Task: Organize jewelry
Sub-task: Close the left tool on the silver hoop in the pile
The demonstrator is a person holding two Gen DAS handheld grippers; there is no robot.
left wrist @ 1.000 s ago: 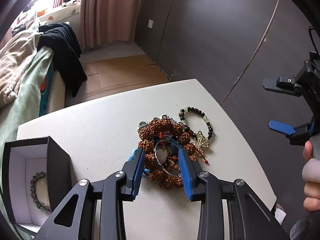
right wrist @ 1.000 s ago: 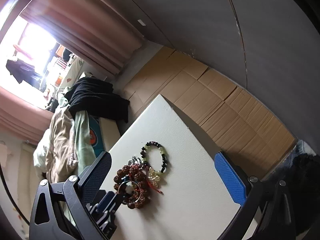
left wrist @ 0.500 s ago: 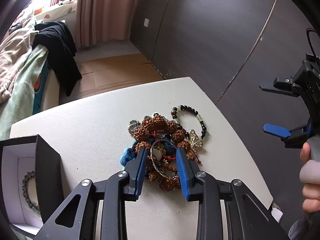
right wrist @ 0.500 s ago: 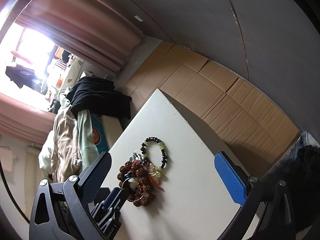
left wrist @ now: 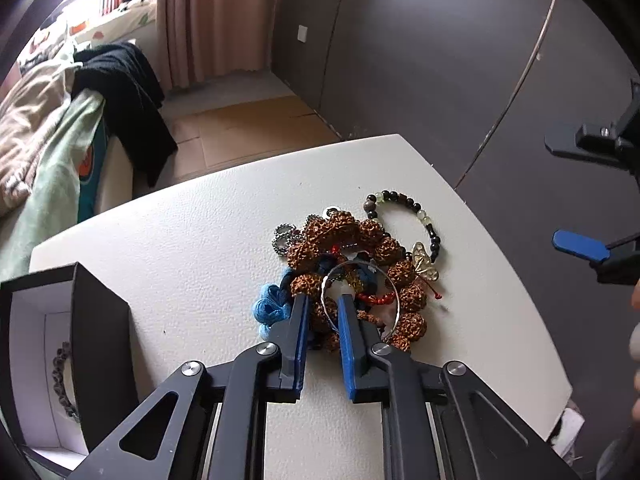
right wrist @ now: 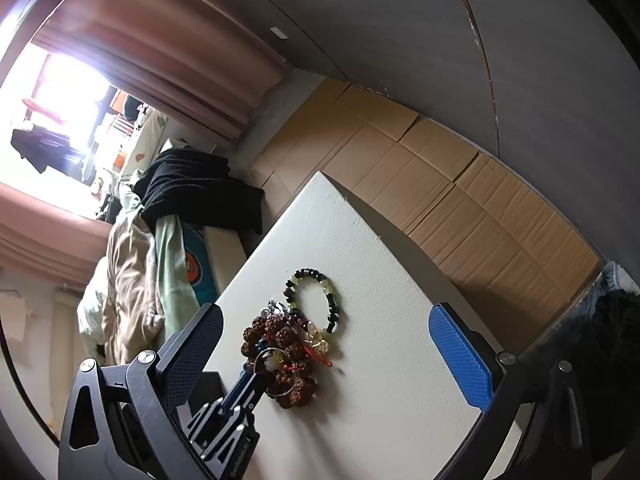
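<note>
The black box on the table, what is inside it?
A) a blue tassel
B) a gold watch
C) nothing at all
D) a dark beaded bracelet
D: in the left wrist view a dark beaded bracelet lies against the white lining of the open black box, apart from the jewelry pile on the table.
</note>
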